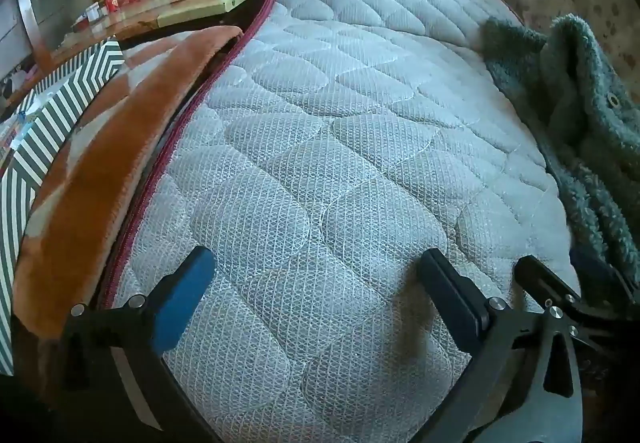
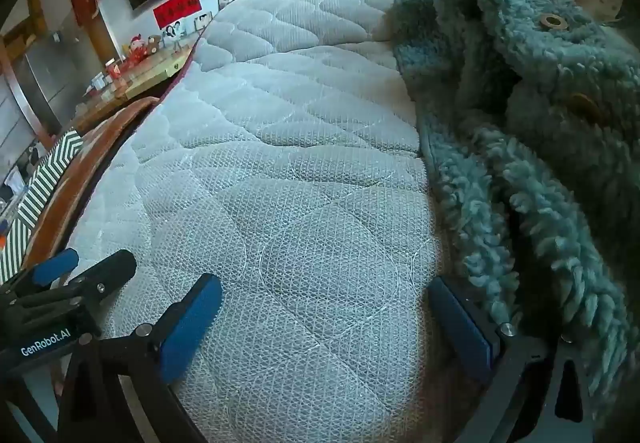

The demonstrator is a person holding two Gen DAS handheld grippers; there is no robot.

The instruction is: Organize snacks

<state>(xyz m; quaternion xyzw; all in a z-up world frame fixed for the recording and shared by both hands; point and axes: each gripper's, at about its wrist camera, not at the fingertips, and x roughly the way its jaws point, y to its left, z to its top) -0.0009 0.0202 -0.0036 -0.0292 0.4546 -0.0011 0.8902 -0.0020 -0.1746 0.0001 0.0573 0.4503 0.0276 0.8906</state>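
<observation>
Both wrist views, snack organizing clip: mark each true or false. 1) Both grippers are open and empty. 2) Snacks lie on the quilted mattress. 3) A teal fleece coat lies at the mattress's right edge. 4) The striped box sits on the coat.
1) True: left gripper and right gripper hang open, nothing between their jaws.
2) False: the quilted mattress shows no snacks.
3) True: the fleece coat lies there.
4) False: the striped box sits left, beyond the brown blanket.

Bed surface: quilted grey mattress (image 1: 340, 131) with dark red piping along its left edge. Teal fleece coat (image 2: 520, 115) lies bunched on its right side. Brown blanket (image 1: 100, 179) runs along the left edge.
</observation>
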